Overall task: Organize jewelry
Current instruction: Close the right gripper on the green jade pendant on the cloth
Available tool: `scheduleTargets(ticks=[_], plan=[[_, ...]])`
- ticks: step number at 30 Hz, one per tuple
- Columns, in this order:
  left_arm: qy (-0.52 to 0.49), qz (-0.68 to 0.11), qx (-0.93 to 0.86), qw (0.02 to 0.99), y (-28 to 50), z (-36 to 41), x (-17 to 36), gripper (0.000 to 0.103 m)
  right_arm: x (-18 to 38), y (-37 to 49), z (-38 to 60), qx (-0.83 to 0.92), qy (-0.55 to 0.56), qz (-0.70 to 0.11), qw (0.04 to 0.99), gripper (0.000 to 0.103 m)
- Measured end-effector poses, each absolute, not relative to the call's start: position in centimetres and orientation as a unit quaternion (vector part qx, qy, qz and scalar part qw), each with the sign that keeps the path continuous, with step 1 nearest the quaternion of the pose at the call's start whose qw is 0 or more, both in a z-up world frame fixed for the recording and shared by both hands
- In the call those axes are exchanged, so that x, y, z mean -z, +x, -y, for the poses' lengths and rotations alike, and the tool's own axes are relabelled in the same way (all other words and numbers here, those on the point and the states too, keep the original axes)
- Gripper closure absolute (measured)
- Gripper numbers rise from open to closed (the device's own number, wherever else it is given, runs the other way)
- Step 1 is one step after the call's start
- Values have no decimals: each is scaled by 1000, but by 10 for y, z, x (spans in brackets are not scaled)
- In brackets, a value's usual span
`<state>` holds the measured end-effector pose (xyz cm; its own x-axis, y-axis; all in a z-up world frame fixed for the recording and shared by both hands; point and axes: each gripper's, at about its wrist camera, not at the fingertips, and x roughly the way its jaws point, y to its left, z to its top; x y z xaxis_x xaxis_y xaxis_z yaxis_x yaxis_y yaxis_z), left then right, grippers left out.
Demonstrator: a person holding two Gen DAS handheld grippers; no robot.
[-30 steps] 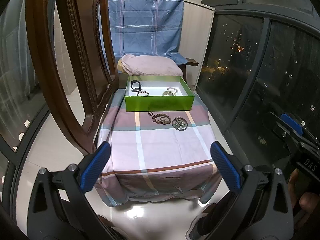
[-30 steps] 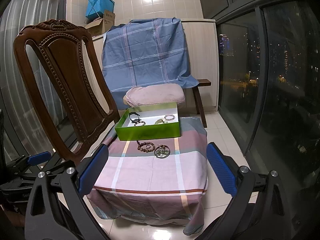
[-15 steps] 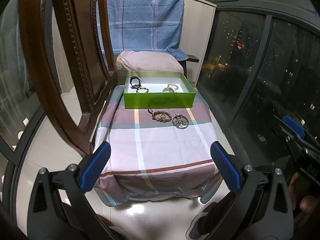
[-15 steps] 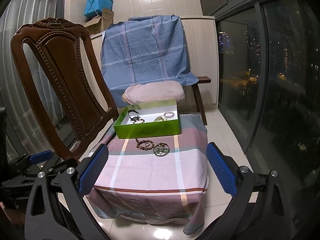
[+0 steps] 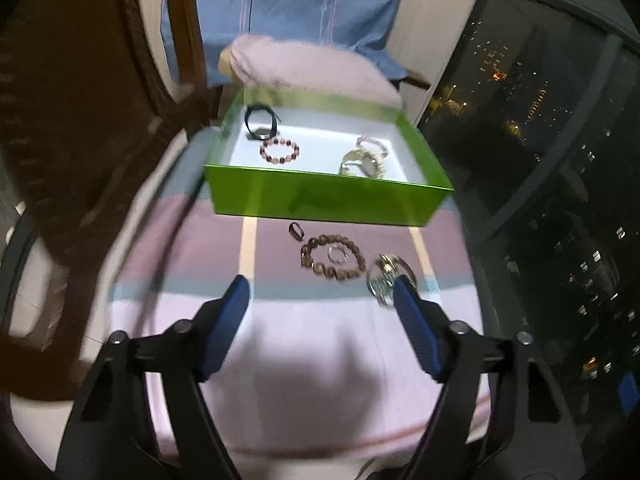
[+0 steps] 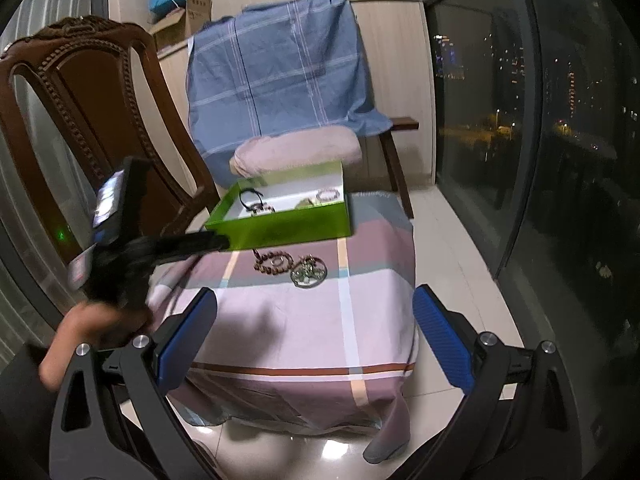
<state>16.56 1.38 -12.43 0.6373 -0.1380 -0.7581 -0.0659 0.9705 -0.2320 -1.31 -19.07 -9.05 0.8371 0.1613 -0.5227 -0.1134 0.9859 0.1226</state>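
Observation:
A green box (image 5: 328,200) with a white floor stands at the far end of a small cloth-covered table (image 5: 304,340); it also shows in the right wrist view (image 6: 288,228). Inside lie a black band (image 5: 260,122), a dark bead bracelet (image 5: 279,150) and pale bracelets (image 5: 366,158). In front of the box lie a brown bead bracelet (image 5: 332,256) with a small ring (image 5: 338,253) inside it, and a silver-green piece (image 5: 386,278). My left gripper (image 5: 320,300) is open, low over the table just short of them. My right gripper (image 6: 314,312) is open, back from the table's near edge.
A carved wooden chair (image 6: 92,120) stands close at the table's left. A pink cushion (image 6: 296,152) and a blue checked cloth (image 6: 280,68) are behind the box. Dark glass windows (image 6: 560,160) run along the right. The left hand and gripper body (image 6: 116,240) show at left.
My left gripper has moved forward and down over the table towards the loose jewelry. My right gripper has moved slightly closer to the table. Both stay open.

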Motion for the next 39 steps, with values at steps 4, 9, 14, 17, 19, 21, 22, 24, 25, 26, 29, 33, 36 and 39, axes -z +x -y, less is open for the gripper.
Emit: scheduleTargets(ticks=[4,9,14,17,19,21,22,24,25,26,29,33,36,39], plan=[[-124,-447,4,886,211,-13,153,48,105,4,194,-73,38,-292,953,7],[-126,-468,-13,875,247,-17,181,56,118,23,193,-78,31,-309,947,7],[-121,-481,-18,868,265,-16,193,64,126,36,190,-82,25,-316,945,7],[-121,-495,-12,860,272,-16,204,85,127,44,187,-83,19,-317,945,7],[-123,-495,-6,860,270,-19,205,96,127,51,183,-82,13,-316,945,7],[-111,-487,4,867,264,-21,200,98,128,60,179,-81,3,-320,944,8],[-107,-481,9,870,261,-22,195,99,129,66,177,-81,-1,-320,944,10],[-101,-457,25,883,245,-26,170,99,131,78,173,-78,-15,-320,944,13],[-100,-442,32,891,234,-28,154,98,133,84,171,-78,-21,-322,943,16],[-101,-425,41,899,222,-30,138,99,136,91,169,-79,-26,-327,941,19],[-88,-366,65,924,173,-36,83,98,149,120,160,-94,-32,-357,929,34],[-83,-316,69,942,121,-49,51,98,175,158,137,-107,-71,-388,913,44],[-97,-314,72,942,106,-58,52,98,192,181,126,-109,-75,-409,903,50],[-101,-318,73,940,104,-63,58,98,206,198,120,-110,-73,-428,894,57]])
